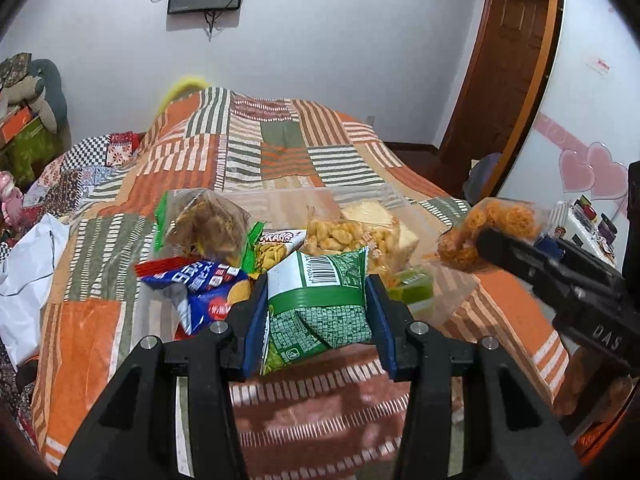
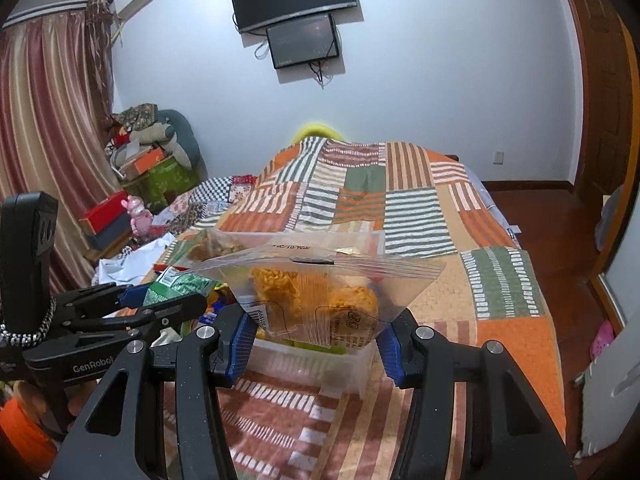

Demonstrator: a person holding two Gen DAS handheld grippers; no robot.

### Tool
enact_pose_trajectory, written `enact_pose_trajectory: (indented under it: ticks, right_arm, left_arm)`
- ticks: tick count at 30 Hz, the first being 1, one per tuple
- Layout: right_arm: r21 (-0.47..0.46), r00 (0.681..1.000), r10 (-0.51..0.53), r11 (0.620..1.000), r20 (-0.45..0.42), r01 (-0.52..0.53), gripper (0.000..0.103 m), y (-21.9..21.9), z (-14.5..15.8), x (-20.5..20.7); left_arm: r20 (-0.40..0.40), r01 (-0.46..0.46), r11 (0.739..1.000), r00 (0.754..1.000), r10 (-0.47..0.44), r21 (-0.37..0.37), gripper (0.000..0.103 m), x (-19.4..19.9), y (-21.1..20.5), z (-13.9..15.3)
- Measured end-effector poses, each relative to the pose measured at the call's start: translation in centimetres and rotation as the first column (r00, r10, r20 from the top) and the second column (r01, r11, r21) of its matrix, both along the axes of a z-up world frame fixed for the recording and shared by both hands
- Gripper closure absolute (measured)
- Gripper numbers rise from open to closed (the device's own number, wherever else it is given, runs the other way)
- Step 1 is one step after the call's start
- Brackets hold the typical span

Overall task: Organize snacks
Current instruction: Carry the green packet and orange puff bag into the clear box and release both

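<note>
Left gripper (image 1: 316,312) up off the bedspread, blue pads (image 1: 256,320) squeezed in on both sides of something. Right gripper (image 2: 316,332) off to its right, also raised, also clamped, fingers angled back toward the left one.

Even indoor light, fisheye-bent dark edges, motion-blurred snacks

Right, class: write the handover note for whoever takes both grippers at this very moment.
Left gripper: shut on the green packet, held above the bedspread.
Right gripper: shut on the clear bag of orange snacks, above a clear tub.
Blue packet and the other snack bags lie piled on the bed.
Done: two items gripped. Left: placing these, then sorting the pile.
</note>
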State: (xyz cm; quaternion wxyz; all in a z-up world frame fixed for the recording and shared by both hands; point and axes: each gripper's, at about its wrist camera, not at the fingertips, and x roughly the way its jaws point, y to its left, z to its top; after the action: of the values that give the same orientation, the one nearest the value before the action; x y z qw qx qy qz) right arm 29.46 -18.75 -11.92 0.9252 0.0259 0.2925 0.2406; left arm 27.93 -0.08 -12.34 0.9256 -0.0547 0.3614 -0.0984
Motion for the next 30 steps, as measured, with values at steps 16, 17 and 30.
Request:
enact_pose_trajectory:
  ticks: [16, 17, 30]
  right_arm:
    - [-0.024, 0.998, 0.048, 0.999, -0.051, -0.049, 0.054, 1.8, -2.2, 2.0]
    - [-0.012, 0.997, 0.049, 0.999, -0.062, -0.050, 0.054, 1.6, -2.4, 2.1]
    - [-0.067, 0.991, 0.071, 0.995, -0.110, -0.079, 0.045, 1.2, -2.3, 1.2]
  left_arm:
    - [-0.035, -0.013, 0.999, 0.999, 0.015, 0.051, 0.056, 4.2, -0.7, -2.5]
    - [-0.040, -0.011, 0.999, 0.999, 0.013, 0.053, 0.055, 4.3, -0.8, -2.7]
    - [-0.035, -0.008, 0.997, 0.999, 0.011, 0.075, 0.034, 2.1, -0.7, -2.5]
